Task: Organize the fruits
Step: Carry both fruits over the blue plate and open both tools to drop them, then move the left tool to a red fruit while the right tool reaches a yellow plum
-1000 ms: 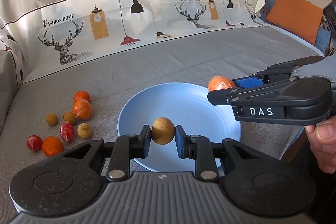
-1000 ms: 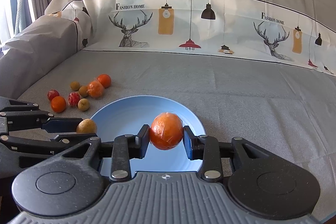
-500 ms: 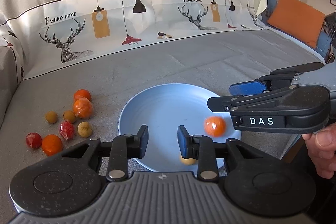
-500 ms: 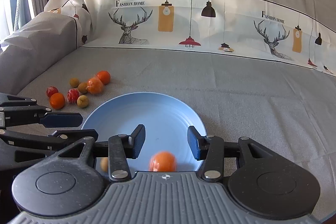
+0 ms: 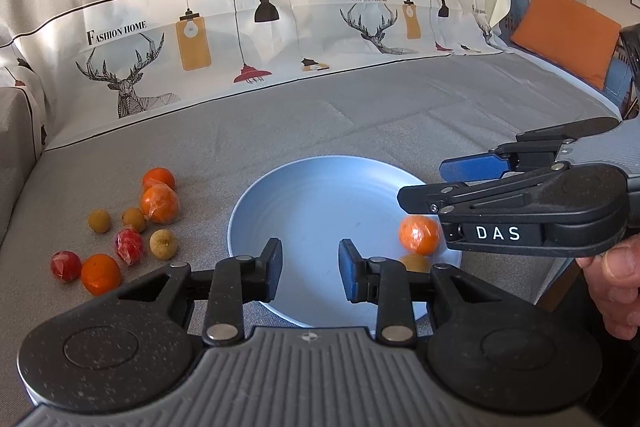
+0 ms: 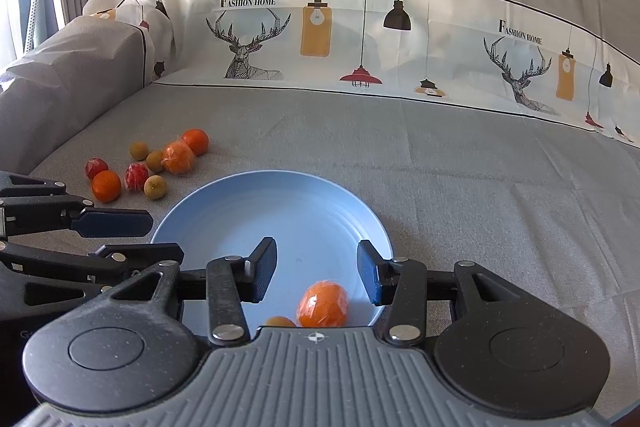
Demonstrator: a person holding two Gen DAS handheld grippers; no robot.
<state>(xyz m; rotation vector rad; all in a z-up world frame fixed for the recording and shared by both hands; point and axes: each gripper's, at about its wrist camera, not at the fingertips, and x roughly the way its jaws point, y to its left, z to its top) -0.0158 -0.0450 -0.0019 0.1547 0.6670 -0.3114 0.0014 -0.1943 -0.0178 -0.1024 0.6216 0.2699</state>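
Note:
A blue plate (image 5: 316, 203) (image 6: 256, 211) lies on the grey sofa cover. In it rest a wrapped orange (image 5: 419, 235) (image 6: 323, 304) and a small tan fruit (image 5: 415, 262) (image 6: 280, 321) side by side at the near right rim. My left gripper (image 5: 310, 269) is open and empty above the plate's near edge. My right gripper (image 6: 316, 273) is open and empty just above the orange; it also shows in the left wrist view (image 5: 440, 183). Several loose fruits (image 5: 158, 203) (image 6: 178, 157), orange, tan and red, lie left of the plate.
The sofa backrest (image 5: 280, 27) with a deer and lamp print rises behind. A padded armrest (image 6: 52, 87) stands at the left. An orange cushion (image 5: 564, 35) sits at the far right. A hand (image 5: 616, 287) holds the right gripper.
Both grippers opened and dropped their fruits: the tan fruit from the left, the wrapped orange from the right. Both fruits have come to rest in the plate's near right part.

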